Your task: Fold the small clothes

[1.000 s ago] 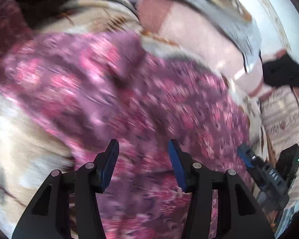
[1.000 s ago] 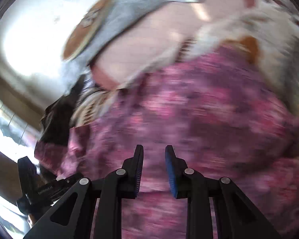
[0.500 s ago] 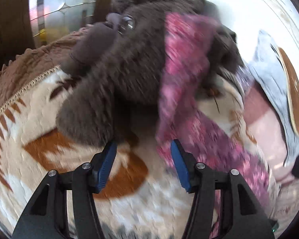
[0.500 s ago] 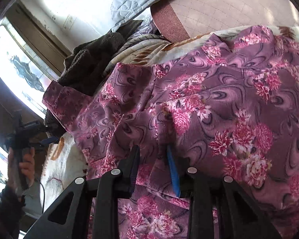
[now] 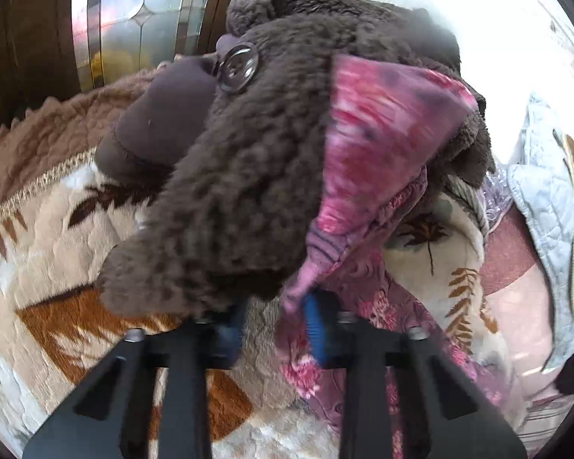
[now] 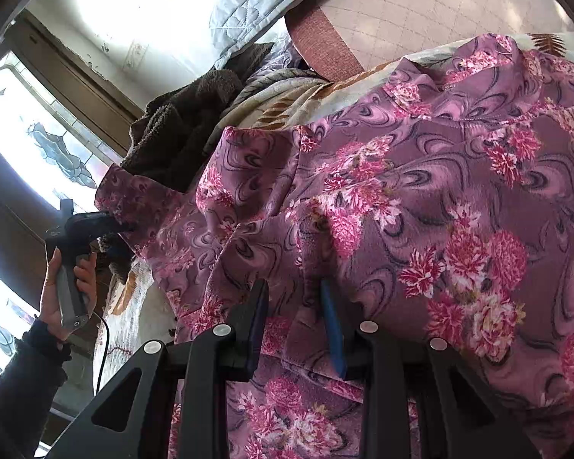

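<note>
Left wrist view: one floral garment [image 5: 379,141], one brown fleece [image 5: 241,176], one patterned blanket [image 5: 53,260] beneath both. Left gripper [image 5: 273,329] blurred; its fingers are close together, a bunched corner of the garment at the right blue pad [image 5: 317,329] and fleece over the left pad. Cannot tell whether the cloth is truly pinched. The raised corner stands up in a pink peak against the fleece. Far right, a quilted pale-blue cover [image 5: 539,191] and pink bedding [image 5: 516,298].

Right wrist view: the garment [image 6: 421,199] covers most of the bed, mauve with pink flower clusters and dark swirls, loosely creased, one fold ridge running toward the right gripper [image 6: 296,321]. Its fingers stand a modest gap apart with a pleat of cloth rising between them; grip not clear. The garment's far-left edge reaches the other gripper, held in a hand [image 6: 67,279]. Blanket shows bare at near left; window [image 6: 30,134] beyond.
</note>
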Demonstrator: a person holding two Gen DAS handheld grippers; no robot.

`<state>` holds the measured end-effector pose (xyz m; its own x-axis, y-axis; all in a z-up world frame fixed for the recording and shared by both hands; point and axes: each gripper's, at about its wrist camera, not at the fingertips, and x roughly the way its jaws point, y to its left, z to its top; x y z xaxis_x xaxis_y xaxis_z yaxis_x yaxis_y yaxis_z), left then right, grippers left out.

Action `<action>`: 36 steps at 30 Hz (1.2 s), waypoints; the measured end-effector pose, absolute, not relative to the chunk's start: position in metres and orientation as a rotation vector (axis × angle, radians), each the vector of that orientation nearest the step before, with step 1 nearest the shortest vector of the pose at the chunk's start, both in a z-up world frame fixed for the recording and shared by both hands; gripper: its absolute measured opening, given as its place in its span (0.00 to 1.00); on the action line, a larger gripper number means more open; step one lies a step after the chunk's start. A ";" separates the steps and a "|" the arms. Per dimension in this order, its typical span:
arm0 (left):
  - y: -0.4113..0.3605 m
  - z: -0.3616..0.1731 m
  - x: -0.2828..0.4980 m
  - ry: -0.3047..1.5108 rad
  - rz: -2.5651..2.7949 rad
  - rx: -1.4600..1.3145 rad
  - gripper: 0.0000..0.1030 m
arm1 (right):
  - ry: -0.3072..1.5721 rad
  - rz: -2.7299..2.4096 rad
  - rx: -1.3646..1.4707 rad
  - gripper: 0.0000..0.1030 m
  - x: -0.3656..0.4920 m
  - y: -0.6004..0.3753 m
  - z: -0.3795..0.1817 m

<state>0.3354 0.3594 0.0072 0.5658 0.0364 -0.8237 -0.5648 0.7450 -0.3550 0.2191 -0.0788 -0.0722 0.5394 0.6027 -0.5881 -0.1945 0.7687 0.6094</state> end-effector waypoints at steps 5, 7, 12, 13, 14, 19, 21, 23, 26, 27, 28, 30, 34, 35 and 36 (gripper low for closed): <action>0.351 0.015 0.315 0.891 0.290 -0.708 0.02 | 0.887 0.499 0.519 0.29 0.219 -0.079 -0.072; 0.338 0.025 0.307 0.878 0.253 -0.690 0.02 | 0.897 0.494 0.514 0.29 0.220 -0.079 -0.070; 0.305 0.057 0.306 0.849 0.190 -0.622 0.02 | 0.932 0.462 0.447 0.29 0.212 -0.081 -0.057; 0.300 0.062 0.304 0.846 0.183 -0.610 0.02 | 0.931 0.446 0.441 0.29 0.208 -0.088 -0.053; 0.295 0.068 0.305 0.840 0.173 -0.602 0.02 | 0.924 0.429 0.439 0.31 0.205 -0.095 -0.050; 0.259 0.093 0.303 0.809 0.098 -0.538 0.02 | 0.866 0.275 0.437 0.34 0.181 -0.159 -0.039; 0.243 0.097 0.304 0.811 0.072 -0.509 0.02 | 0.849 0.209 0.437 0.34 0.173 -0.184 -0.039; 0.227 0.102 0.303 0.817 0.040 -0.493 0.02 | 0.839 0.152 0.441 0.35 0.166 -0.207 -0.043; 0.205 0.102 0.302 0.828 0.010 -0.468 0.02 | 0.824 0.156 0.550 0.34 0.155 -0.237 -0.060; 0.197 0.101 0.301 0.834 -0.002 -0.461 0.02 | 0.812 0.169 0.584 0.34 0.153 -0.242 -0.064; 0.188 0.101 0.301 0.839 -0.016 -0.458 0.02 | 0.810 0.172 0.594 0.34 0.153 -0.243 -0.064; 0.169 0.100 0.299 0.849 -0.041 -0.451 0.02 | 0.813 0.170 0.585 0.35 0.154 -0.242 -0.065; 0.126 0.095 0.299 0.870 -0.104 -0.415 0.02 | 0.807 0.174 0.587 0.35 0.152 -0.242 -0.065; 0.114 0.093 0.298 0.877 -0.121 -0.405 0.02 | 0.804 0.179 0.598 0.35 0.152 -0.243 -0.066; 0.099 0.088 0.299 0.889 -0.142 -0.397 0.02 | 0.800 0.185 0.611 0.35 0.152 -0.245 -0.067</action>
<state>0.2987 0.0992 0.0876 0.6261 -0.2826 -0.7267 -0.0426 0.9182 -0.3938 0.1521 -0.2449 -0.0668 0.6911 0.3779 -0.6161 0.0699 0.8135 0.5774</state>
